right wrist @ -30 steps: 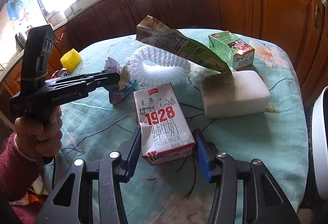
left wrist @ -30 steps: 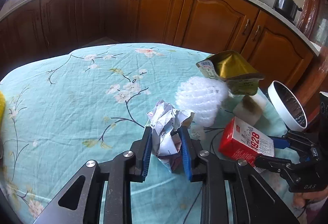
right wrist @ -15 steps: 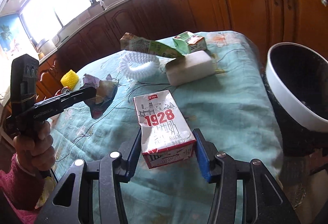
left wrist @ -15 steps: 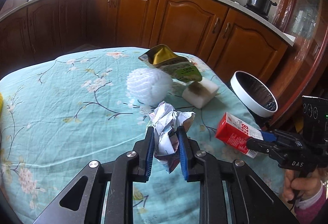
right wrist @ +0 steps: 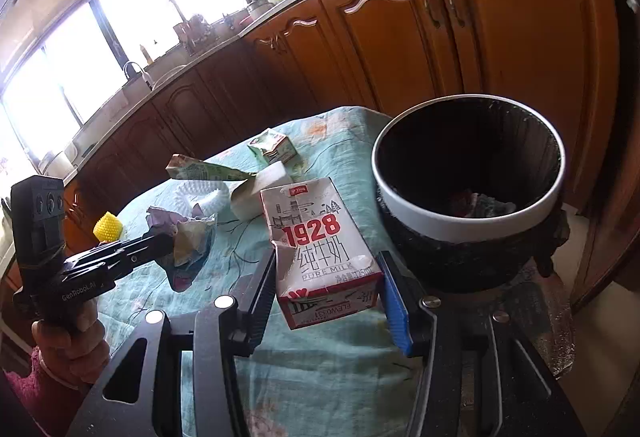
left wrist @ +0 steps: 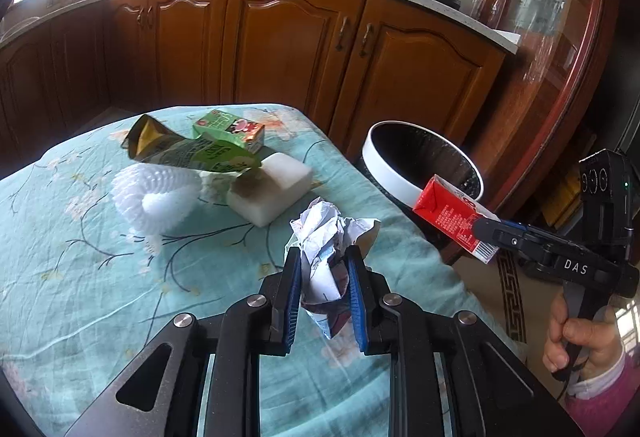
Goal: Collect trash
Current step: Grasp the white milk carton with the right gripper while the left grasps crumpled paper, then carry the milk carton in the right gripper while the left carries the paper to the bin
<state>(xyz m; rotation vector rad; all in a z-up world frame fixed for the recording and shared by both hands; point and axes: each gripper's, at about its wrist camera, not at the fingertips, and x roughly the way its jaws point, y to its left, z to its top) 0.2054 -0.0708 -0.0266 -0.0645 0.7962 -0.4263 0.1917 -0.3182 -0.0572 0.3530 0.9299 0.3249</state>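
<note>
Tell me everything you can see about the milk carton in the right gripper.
The milk carton is a small rectangular paperboard box, white with a red base and side, printed "1928" and "PURE MILK". One upper corner is torn and crumpled. The right gripper clamps it across its sides, holding it off the table beside the bin.

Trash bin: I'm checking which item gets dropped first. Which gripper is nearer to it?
Right. The right gripper, holding the milk carton, is beside the trash bin rim; the left gripper, holding crumpled paper, is over the table.
</note>
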